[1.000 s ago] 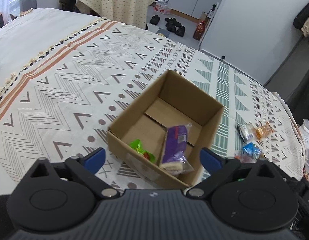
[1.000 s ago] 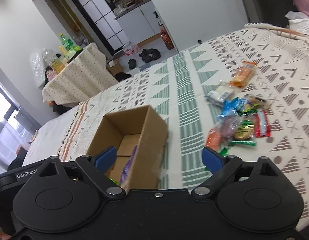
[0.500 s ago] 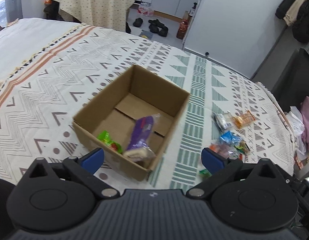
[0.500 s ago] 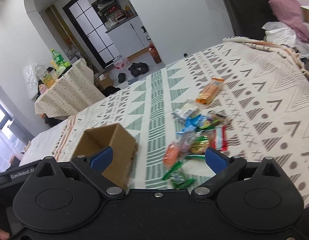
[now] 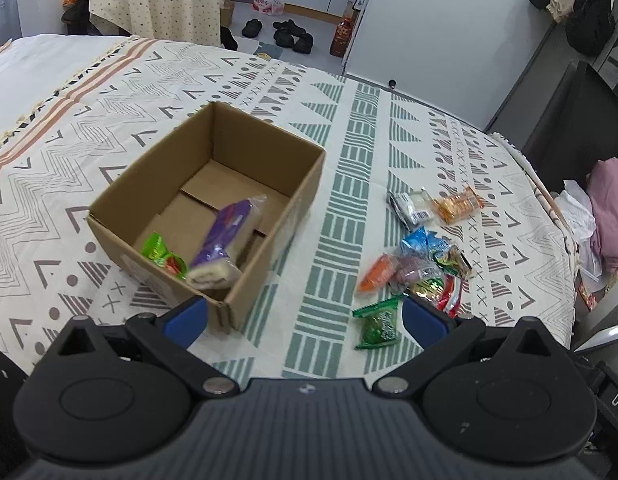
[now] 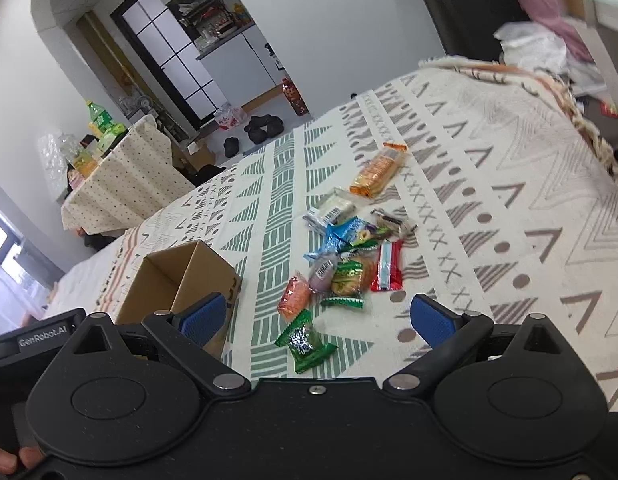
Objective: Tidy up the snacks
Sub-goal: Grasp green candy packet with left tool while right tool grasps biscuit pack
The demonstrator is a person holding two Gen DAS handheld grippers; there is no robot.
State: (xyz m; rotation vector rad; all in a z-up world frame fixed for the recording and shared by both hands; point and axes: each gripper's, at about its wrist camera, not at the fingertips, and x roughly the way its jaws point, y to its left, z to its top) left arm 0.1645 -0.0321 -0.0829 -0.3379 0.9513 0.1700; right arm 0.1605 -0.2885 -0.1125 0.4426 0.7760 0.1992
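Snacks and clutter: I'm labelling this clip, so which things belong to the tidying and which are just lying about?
Job: cardboard box, purple packet and green packet inside it, loose snack pile.
Bystanders: shoes, pink cloth, bottles.

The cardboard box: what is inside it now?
The cardboard box holds a purple packet and a green packet. The near wall hides the floor beneath them.

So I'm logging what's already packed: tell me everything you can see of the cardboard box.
The cardboard box is plain brown corrugated card, rectangular, open-topped, with no top flaps showing. It sits upright on the patterned cloth, left of the loose snack pile. Its floor is folded flaps with seams showing. Inside, near the front corner, lie a purple packet and a green packet. Neither claw touches it.
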